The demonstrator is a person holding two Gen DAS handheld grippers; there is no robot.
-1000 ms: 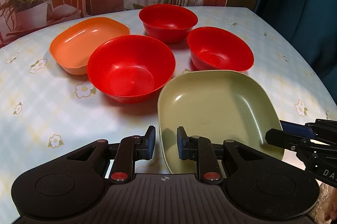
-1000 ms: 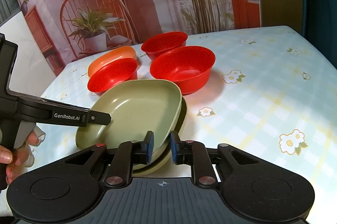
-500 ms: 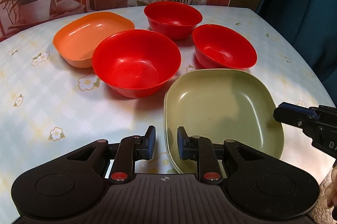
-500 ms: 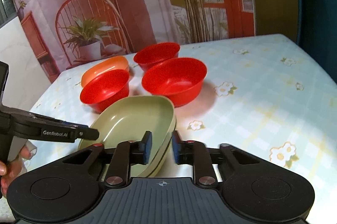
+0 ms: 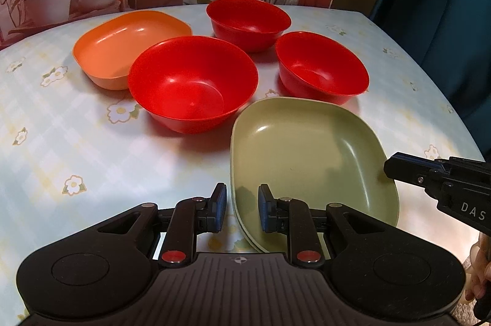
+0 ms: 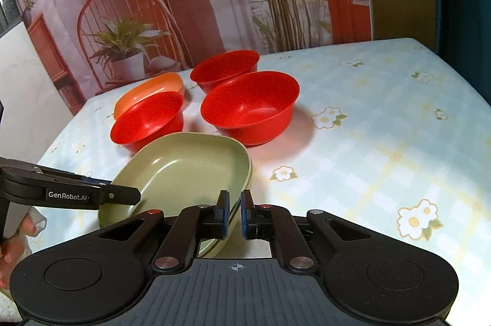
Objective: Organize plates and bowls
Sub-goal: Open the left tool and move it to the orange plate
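Observation:
Two green plates (image 5: pixel 307 154) lie nested at the near side of the table. My left gripper (image 5: pixel 242 207) is shut on their near rim, one pad on each side of it. From the other side, my right gripper (image 6: pixel 234 212) is shut on the rim of the green plates (image 6: pixel 184 169); its tip shows as the right gripper (image 5: pixel 391 168) in the left wrist view. Beyond them stand a large red bowl (image 5: pixel 193 83), two smaller red bowls (image 5: pixel 248 22) (image 5: pixel 322 65) and an orange plate (image 5: pixel 132 46), all upright.
The flowered tablecloth (image 5: pixel 76 148) covers the table. A printed backdrop (image 6: pixel 153 3) hangs behind the far edge, and a dark curtain (image 5: pixel 445 19) stands past the right edge. A person's hand (image 6: pixel 12 249) holds the left gripper's handle.
The upper green plate has come down from a tilt and now lies nested in the lower one. The right gripper's pads have drawn closer together on the rim. The left gripper has kept still.

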